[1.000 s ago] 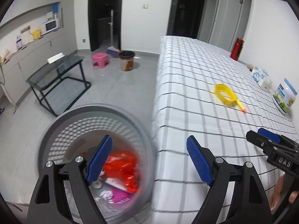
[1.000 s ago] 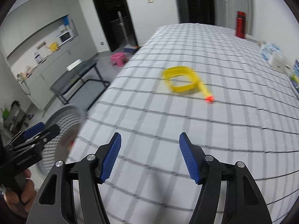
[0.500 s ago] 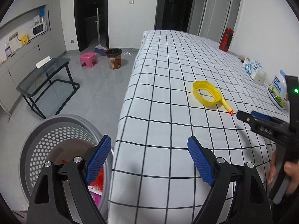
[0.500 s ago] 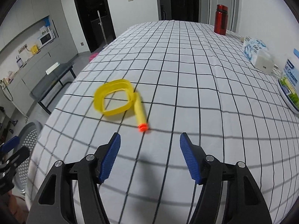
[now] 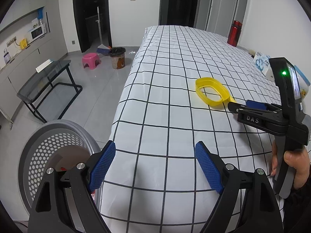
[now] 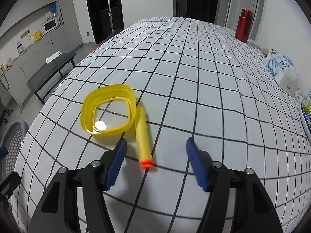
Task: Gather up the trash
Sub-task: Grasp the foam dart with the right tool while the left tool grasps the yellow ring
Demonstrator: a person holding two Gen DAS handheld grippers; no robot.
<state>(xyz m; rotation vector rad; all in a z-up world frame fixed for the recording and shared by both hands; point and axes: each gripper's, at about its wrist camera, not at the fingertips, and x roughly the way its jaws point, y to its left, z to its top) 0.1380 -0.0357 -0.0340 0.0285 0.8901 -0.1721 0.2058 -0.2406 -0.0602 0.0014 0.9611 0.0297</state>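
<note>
A yellow plastic lid ring (image 6: 108, 112) lies on the checked tablecloth (image 6: 194, 77), with a yellow foam dart with an orange tip (image 6: 143, 136) beside it. My right gripper (image 6: 155, 159) is open and empty, low over the cloth, its fingers on either side of the dart's orange tip. In the left wrist view the ring (image 5: 211, 92) sits far right, with the right gripper (image 5: 245, 106) reaching it. My left gripper (image 5: 155, 165) is open and empty over the table's near edge. The grey perforated trash basket (image 5: 44, 151) stands on the floor at lower left, red trash inside.
A red bottle (image 6: 244, 26), a tissue pack (image 6: 281, 69) and a white container (image 6: 306, 116) stand along the table's right side. On the floor to the left are a glass side table (image 5: 46, 81), a pink stool (image 5: 90, 60) and a brown bin (image 5: 117, 58).
My left gripper has swung from over the basket to above the table's edge. My right gripper has moved forward to the dart and ring, which now lie close between its fingers.
</note>
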